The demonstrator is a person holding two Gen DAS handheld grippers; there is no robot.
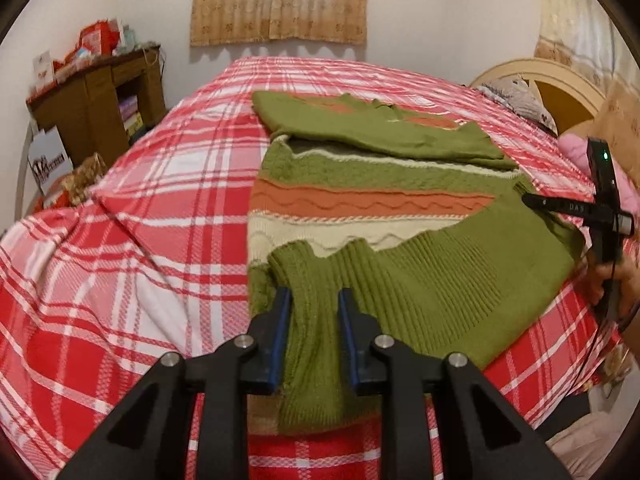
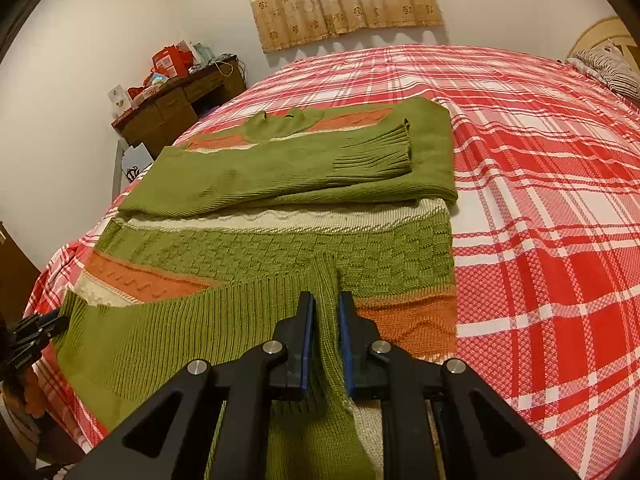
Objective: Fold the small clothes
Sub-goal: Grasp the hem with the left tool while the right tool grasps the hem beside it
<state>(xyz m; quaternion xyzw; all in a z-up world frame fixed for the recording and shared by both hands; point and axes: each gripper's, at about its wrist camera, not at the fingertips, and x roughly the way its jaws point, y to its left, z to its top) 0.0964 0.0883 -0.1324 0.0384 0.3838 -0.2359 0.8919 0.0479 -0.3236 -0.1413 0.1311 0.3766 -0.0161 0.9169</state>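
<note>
A green knit sweater [image 1: 360, 176] with orange and cream stripes lies on the red plaid bed [image 1: 160, 184], sleeves folded across its chest. My left gripper [image 1: 314, 300] is shut on the ribbed green hem, lifted at one corner. My right gripper [image 2: 326, 304] is shut on the hem's other corner, raised over the sweater [image 2: 280, 248]. The right gripper also shows at the right edge of the left wrist view [image 1: 528, 199]. The left gripper shows at the left edge of the right wrist view [image 2: 60, 322].
A wooden desk [image 1: 96, 96] with red boxes stands at the far left by the wall. A curtain [image 1: 280, 0] hangs behind the bed. A pillow [image 1: 516, 96] and a headboard [image 1: 552, 76] are at the far right. Plaid sheet [image 2: 540, 200] spreads right of the sweater.
</note>
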